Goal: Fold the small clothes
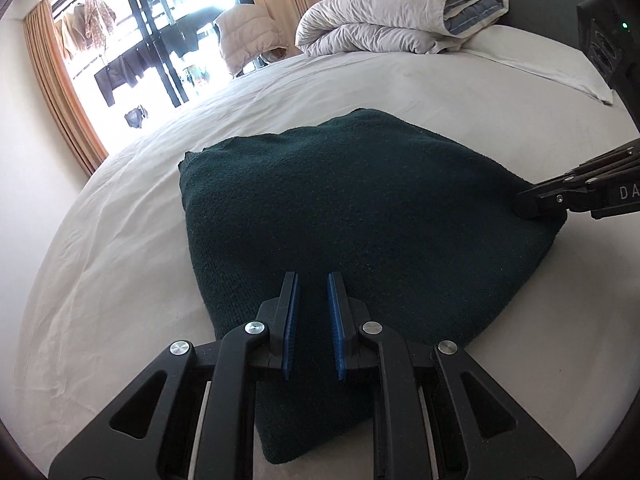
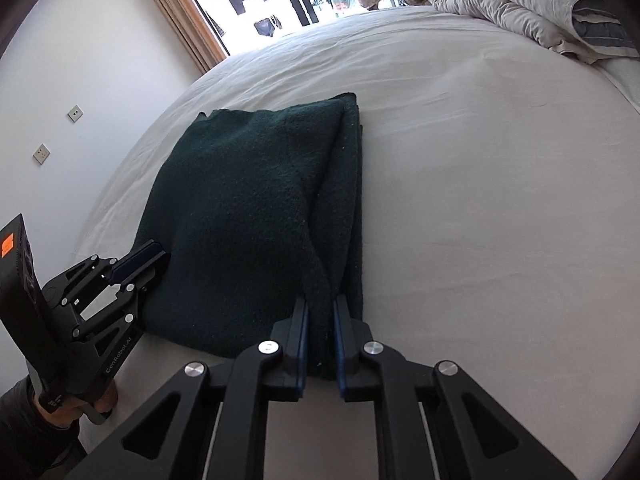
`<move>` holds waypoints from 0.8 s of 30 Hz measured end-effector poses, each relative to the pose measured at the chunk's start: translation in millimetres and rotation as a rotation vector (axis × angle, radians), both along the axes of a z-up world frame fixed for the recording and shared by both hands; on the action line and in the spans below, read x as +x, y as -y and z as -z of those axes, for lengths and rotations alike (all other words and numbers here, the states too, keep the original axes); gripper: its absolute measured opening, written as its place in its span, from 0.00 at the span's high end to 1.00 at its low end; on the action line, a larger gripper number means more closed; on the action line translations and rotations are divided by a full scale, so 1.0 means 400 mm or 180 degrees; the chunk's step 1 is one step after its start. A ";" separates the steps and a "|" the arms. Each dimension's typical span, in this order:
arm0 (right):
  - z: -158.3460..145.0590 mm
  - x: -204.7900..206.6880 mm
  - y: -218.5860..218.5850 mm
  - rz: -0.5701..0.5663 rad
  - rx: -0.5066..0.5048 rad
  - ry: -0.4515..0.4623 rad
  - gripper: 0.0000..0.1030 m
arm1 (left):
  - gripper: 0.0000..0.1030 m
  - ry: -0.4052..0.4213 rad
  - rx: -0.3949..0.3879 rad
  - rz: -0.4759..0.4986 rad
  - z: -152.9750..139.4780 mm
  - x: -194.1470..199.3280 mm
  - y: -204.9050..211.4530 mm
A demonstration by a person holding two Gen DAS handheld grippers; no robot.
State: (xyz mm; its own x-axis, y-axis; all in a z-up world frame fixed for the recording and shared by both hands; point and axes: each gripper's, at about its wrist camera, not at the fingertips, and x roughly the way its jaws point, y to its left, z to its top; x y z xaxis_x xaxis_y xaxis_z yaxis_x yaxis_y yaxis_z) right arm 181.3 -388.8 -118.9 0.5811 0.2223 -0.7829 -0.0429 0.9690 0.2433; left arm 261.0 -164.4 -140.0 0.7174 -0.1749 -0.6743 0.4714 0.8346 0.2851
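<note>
Left wrist view: looking down over a dark green sweater (image 1: 360, 208) lying folded on the bed (image 1: 120, 240), roughly mid-sheet and well short of the duvet (image 1: 380, 20) bundled at the far end. Poising the left gripper (image 1: 314, 280) over the sweater's near corner, blue pads standing close together, dark knit filling the narrow gap. Not showing whether that knit is being pinched or merely lying beneath, so leaving it as impossible to tell. Reaching in from the right edge with the right gripper (image 1: 524, 204), its tip touching the sweater's right corner. Glowing brightly beyond the bed's far left, a window (image 1: 160, 40) with clothes hanging outside.

Right wrist view: clenching the right gripper (image 2: 322, 300) on a raised ridge of knit at the sweater's near right edge, both pads pressing on fabric standing up between them. Showing stacked layers running along that right side towards the far end. Resting the left gripper's tip against the sweater's near left edge, with a hand (image 2: 106, 398) wrapping its handle at the lower left.
</note>
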 end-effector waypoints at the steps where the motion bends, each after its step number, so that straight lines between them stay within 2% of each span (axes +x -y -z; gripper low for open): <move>1: 0.004 -0.004 0.003 0.0025 0.0024 0.0006 0.91 | 0.86 0.0013 0.0021 0.0021 0.006 -0.009 0.001; 4: 0.027 -0.010 0.029 0.0119 0.0195 0.0038 0.91 | 0.86 0.0038 0.0054 0.0078 0.018 -0.023 0.003; 9: 0.052 -0.012 0.073 0.0117 0.0563 0.0114 0.89 | 0.86 -0.0008 -0.0068 0.0095 0.034 -0.019 -0.010; 13: 0.002 -0.050 0.069 0.0258 0.0485 0.0130 0.85 | 0.86 -0.0054 -0.0159 0.0138 0.021 -0.034 -0.031; 15: -0.042 -0.067 0.050 0.0324 0.0349 0.0272 0.82 | 0.86 -0.0093 -0.0167 0.0139 0.009 -0.046 -0.039; 17: -0.078 -0.068 0.014 0.0222 0.0347 0.0442 0.82 | 0.86 -0.0100 -0.0237 0.0142 -0.017 -0.066 -0.048; 19: -0.098 -0.051 -0.020 0.0058 0.0404 0.0520 0.82 | 0.86 0.0029 -0.0269 0.0151 -0.054 -0.075 -0.053; 21: -0.094 -0.017 -0.051 -0.0037 0.0382 0.0490 0.82 | 0.86 0.0088 -0.0226 0.0076 -0.087 -0.036 -0.047; 24: -0.048 0.043 -0.070 -0.0109 0.0368 0.0301 0.82 | 0.86 0.0057 -0.0168 -0.0116 -0.114 0.084 -0.031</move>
State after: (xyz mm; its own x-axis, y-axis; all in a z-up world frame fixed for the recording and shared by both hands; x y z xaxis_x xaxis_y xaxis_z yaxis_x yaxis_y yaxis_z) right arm 198.5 -360.7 -99.6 0.6416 0.3287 -0.6930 -0.1034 0.9323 0.3465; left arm 294.5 -152.1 -94.4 0.7358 -0.1835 -0.6519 0.4357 0.8652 0.2482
